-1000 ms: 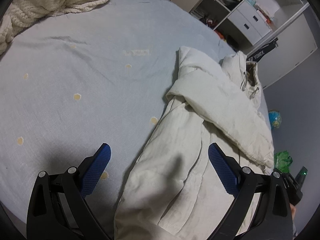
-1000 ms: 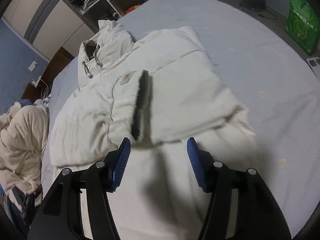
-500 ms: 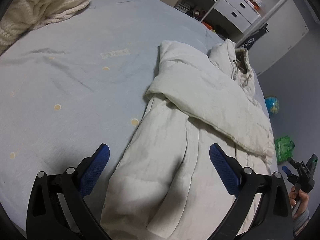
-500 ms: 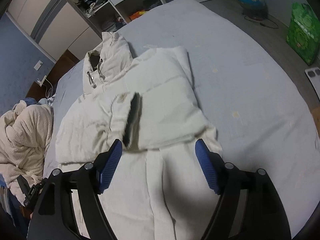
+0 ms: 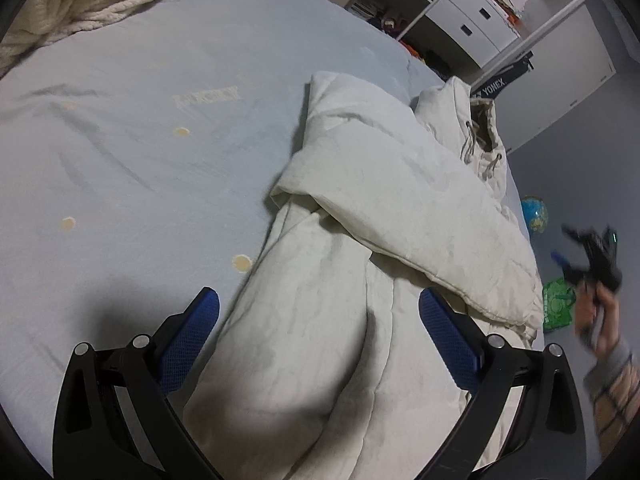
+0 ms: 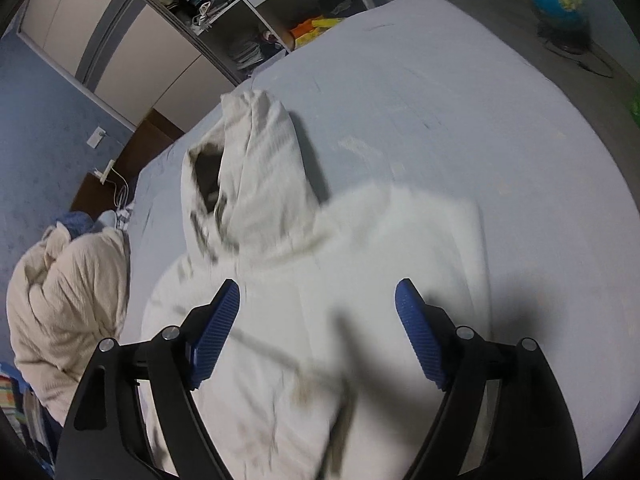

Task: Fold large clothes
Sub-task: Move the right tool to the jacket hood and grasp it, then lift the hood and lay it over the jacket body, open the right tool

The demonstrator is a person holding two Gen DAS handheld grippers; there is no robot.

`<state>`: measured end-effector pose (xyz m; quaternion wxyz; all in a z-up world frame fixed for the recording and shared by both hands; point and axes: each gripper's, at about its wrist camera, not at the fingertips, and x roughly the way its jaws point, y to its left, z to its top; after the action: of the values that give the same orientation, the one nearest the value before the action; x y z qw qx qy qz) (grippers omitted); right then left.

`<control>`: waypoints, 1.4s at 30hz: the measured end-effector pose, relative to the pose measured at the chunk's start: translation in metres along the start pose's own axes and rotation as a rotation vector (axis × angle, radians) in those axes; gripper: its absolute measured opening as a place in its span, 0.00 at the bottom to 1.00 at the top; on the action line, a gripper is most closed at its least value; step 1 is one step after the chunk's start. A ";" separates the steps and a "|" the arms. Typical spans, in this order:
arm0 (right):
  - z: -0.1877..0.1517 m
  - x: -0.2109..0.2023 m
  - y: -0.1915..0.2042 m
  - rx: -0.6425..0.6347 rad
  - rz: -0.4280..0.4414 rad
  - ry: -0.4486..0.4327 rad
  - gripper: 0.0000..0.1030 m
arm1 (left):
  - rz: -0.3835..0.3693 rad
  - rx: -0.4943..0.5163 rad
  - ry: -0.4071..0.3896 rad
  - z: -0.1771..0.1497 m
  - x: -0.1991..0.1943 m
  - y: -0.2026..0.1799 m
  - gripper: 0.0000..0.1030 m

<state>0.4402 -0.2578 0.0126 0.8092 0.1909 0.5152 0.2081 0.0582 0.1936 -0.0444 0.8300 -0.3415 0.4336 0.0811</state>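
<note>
A large white padded hooded jacket (image 5: 380, 216) lies on the pale blue bed (image 5: 132, 152), its sleeves folded across the chest. My left gripper (image 5: 320, 328) is open and empty, above the jacket's lower body. My right gripper (image 6: 316, 324) is open and empty, above the jacket's shoulders (image 6: 360, 264), pointing at the hood (image 6: 256, 160). The right gripper (image 5: 592, 260) also shows blurred in a hand at the right edge of the left wrist view.
A cream knitted blanket (image 5: 80, 20) lies bunched at the far left of the bed, also in the right wrist view (image 6: 64, 304). White shelves and drawers (image 5: 460, 20) stand beyond the bed. A globe (image 6: 558, 0) and a green bag (image 5: 556, 308) sit on the floor.
The right gripper has moved forward up the jacket from the folded sleeves towards the hood and has opened wider. The left gripper has shifted slightly over the lower body and stays open.
</note>
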 end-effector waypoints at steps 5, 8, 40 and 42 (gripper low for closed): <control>0.057 0.048 -0.007 0.005 0.018 0.030 0.74 | -0.002 0.047 0.024 -0.002 0.011 -0.006 0.93; 0.084 0.077 -0.014 0.036 0.057 0.045 0.74 | -0.001 0.058 0.037 -0.003 0.017 -0.007 0.93; 0.144 0.195 0.096 -0.166 0.245 0.073 0.16 | 0.025 0.013 0.049 -0.002 0.028 0.007 0.93; 0.134 0.172 0.108 -0.207 0.227 0.055 0.16 | 0.028 0.020 0.049 -0.002 0.029 0.005 0.93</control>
<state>0.6134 -0.0874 -0.0077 0.7813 0.1577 0.4882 0.3554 0.0722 0.1915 -0.0702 0.8212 -0.3292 0.4592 0.0800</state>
